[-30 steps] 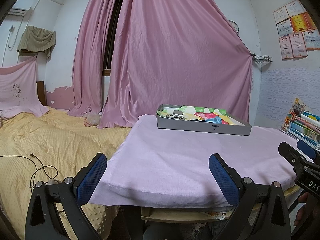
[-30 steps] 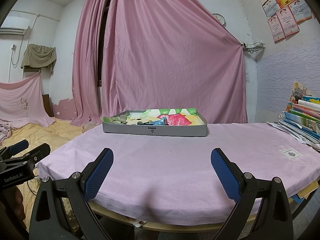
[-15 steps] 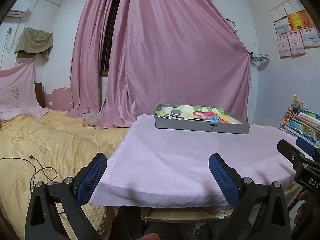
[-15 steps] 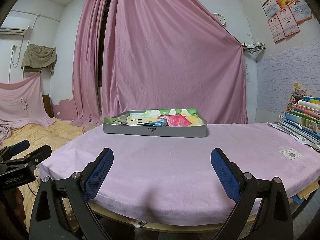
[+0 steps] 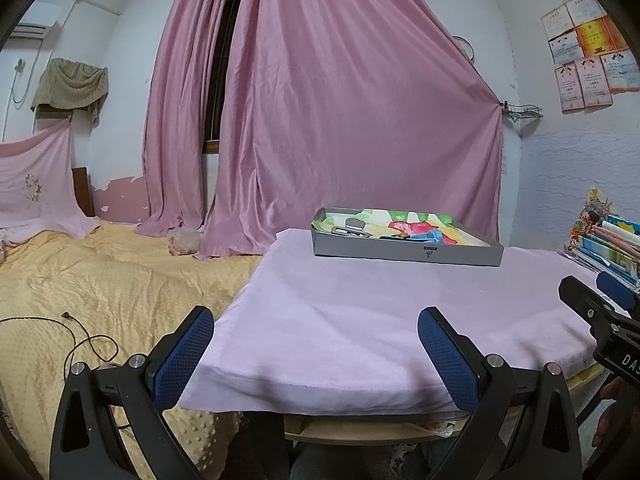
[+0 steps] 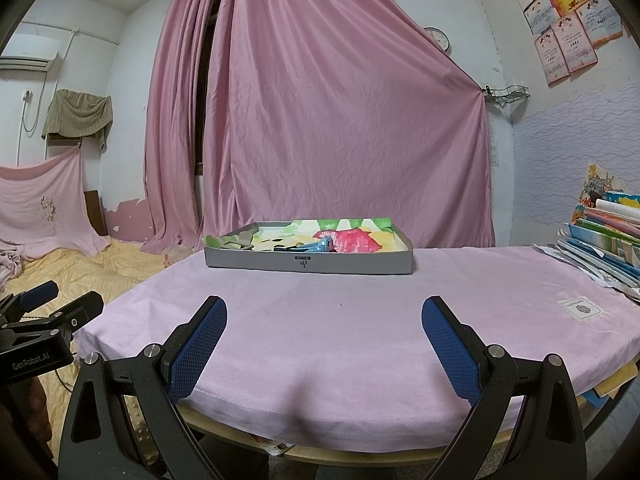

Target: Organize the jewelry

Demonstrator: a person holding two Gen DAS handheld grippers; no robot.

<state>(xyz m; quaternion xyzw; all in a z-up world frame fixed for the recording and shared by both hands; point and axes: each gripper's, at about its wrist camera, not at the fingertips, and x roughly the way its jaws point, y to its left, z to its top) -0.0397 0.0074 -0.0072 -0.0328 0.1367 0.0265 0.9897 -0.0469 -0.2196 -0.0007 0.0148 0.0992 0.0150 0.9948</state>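
Both claws, left claw (image 5: 316, 330) and right claw (image 6: 324, 320), gape wide and empty at the counter's (image 6: 360, 332) near edge. The jewelry tray (image 6: 308, 265) sits toward its far edge; reach level, descending over its rim.

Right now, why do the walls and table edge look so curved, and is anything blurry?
Left wrist view: fisheye bends the table edge and darkens the corners; the tray looks sharp. Right wrist view: same bowing, soft indoor light, faint shadow under the open right gripper.
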